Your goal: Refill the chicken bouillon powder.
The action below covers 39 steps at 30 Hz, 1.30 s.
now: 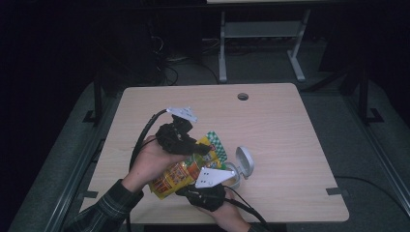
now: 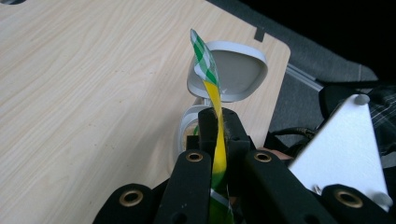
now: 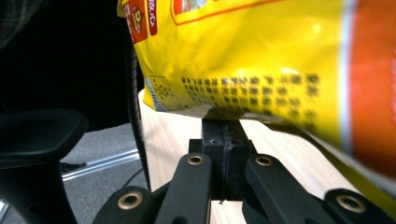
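Two hand-held grippers, one snack bag

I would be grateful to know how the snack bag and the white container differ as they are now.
The snack bag is a soft yellow pouch held off the table in both grippers; the white container is rigid and stands on the table, ungripped. The snack bag's green-checked top is pinched in the left gripper, while the white container's hinged lid is open.
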Available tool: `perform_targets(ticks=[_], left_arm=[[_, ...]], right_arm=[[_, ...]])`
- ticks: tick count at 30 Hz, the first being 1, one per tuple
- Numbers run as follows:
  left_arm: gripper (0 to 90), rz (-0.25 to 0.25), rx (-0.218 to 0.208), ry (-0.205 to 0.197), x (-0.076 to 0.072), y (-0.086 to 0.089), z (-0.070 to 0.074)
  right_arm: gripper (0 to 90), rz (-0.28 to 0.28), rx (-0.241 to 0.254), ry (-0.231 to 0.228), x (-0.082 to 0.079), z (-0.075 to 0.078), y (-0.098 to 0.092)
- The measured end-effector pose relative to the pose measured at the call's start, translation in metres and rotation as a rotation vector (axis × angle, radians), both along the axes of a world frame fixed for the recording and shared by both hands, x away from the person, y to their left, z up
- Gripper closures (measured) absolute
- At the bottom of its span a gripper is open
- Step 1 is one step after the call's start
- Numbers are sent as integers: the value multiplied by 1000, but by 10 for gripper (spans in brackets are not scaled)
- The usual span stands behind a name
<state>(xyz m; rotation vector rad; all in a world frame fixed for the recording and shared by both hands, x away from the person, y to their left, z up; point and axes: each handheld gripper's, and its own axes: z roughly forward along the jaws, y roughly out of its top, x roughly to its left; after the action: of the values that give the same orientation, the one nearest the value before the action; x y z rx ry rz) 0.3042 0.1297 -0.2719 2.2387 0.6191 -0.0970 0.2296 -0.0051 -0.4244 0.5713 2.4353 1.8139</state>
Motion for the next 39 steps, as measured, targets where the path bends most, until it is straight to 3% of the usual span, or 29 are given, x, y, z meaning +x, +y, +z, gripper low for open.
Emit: perform_targets(ticks=[4, 11, 20, 28, 33, 39], left_arm=[[899, 13, -33, -9, -2, 14, 2], [899, 43, -98, -34, -1, 40, 2], [899, 95, -154, -75, 12, 63, -9], [898, 128, -174, -124, 32, 72, -24], [898, 153, -186, -172, 47, 71, -35], [898, 160, -194, -201, 61, 70, -44]], right_arm=[[900, -11, -8, 10, 0, 1, -1], [900, -10, -18, -12, -3, 6, -6], [900, -7, -66, -23, -8, 12, -19], [900, -18, -86, -17, -6, 17, -40], [900, -34, -83, -10, -2, 19, -54], [900, -50, -85, -21, 1, 20, -66]])
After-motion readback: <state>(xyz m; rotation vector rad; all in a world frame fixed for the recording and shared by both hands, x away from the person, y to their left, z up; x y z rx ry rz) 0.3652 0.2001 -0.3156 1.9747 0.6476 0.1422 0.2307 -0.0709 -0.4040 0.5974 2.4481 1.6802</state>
